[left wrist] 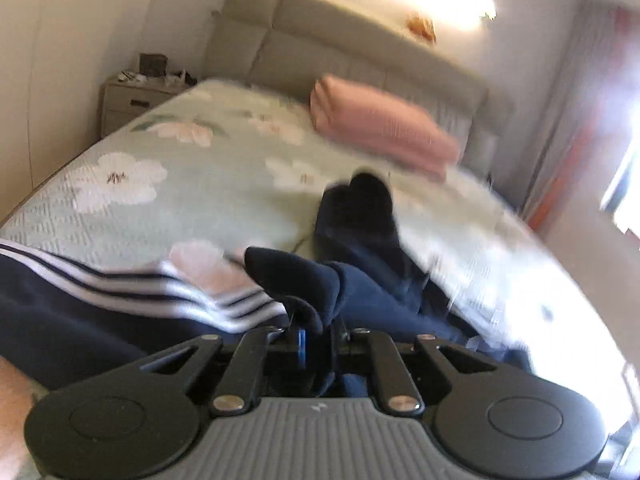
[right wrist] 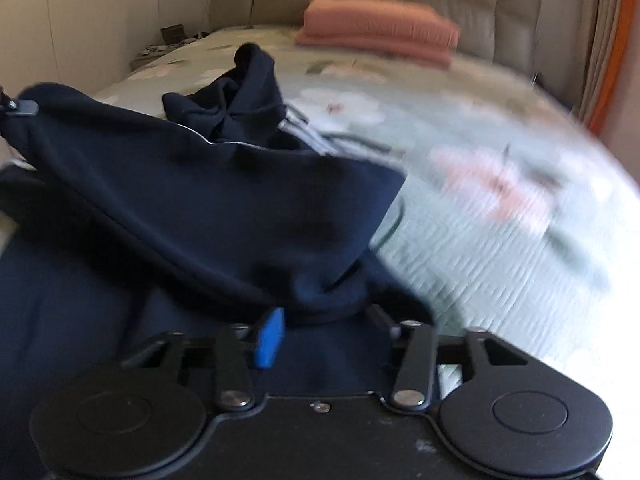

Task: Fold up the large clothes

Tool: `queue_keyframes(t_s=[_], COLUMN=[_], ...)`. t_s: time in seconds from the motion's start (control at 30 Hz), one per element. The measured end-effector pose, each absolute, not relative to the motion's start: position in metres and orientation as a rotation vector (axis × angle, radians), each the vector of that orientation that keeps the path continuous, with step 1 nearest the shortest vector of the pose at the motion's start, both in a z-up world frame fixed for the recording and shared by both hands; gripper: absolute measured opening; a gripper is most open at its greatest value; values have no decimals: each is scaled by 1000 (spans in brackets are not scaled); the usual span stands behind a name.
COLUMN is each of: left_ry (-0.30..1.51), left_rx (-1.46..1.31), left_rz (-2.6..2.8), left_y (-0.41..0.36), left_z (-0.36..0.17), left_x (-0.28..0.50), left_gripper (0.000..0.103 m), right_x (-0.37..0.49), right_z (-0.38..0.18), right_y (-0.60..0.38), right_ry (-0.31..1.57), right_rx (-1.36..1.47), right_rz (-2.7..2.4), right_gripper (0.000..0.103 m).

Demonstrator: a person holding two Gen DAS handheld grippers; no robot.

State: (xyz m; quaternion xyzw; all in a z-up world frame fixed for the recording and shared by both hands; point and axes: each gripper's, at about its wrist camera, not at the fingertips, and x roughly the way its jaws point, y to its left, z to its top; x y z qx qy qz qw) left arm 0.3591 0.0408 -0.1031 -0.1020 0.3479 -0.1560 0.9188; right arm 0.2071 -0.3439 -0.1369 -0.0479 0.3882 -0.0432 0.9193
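left wrist view: navy garment (left wrist: 360, 292) w/ white side stripes (left wrist: 224, 300) lies bunched on the bed (left wrist: 224, 200), near the foot edge. a fold of its dark hem runs straight into the left gripper (left wrist: 316, 336); jaws pressed nearly together, pinching that fold between the blue pad and the opposite finger. judged reason: a thin edge grip gives control of one corner for spreading the piece flat.

right wrist view: same garment (right wrist: 192, 208) drapes up off the quilt, its hem stretched across frame, so it looks lifted, not resting. right gripper (right wrist: 324, 320) has a thick roll of hem between its fingers, blue pad (right wrist: 270, 338) at one side; gap is partway, and cloth fills it, so i read this as a pinch on the garment. far-left clip end at the hem (right wrist: 24, 108) is prob. the other gripper's tip, can't confirm.

both grips on the hem, apart → likely set up to tension the edge before the 1st fold. fold not yet begun; fabric is still crumpled in the middle.

surroundings: pink folded blanket (left wrist: 384, 128) by the headboard (left wrist: 320, 40), well apart from the work. nightstand (left wrist: 132, 100) beside the bed. frames motion-blurred.
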Motion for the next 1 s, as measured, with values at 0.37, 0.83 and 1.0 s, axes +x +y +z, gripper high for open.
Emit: queue_keyframes(t_s=[0.37, 0.83, 1.0], left_ry=[764, 653, 568], left_rx=[-179, -176, -196], left_rz=[-296, -363, -403], left_y=[44, 43, 34], left_z=[-142, -95, -54], left_x=[351, 327, 315], left_gripper=[12, 12, 13], right_x=[267, 208, 178], right_z=[-128, -149, -161], right_y=[-405, -391, -342], right_ry=[821, 933, 927], right_rx=[42, -57, -75], right_rz=[-196, -100, 68], right_gripper=[46, 59, 20])
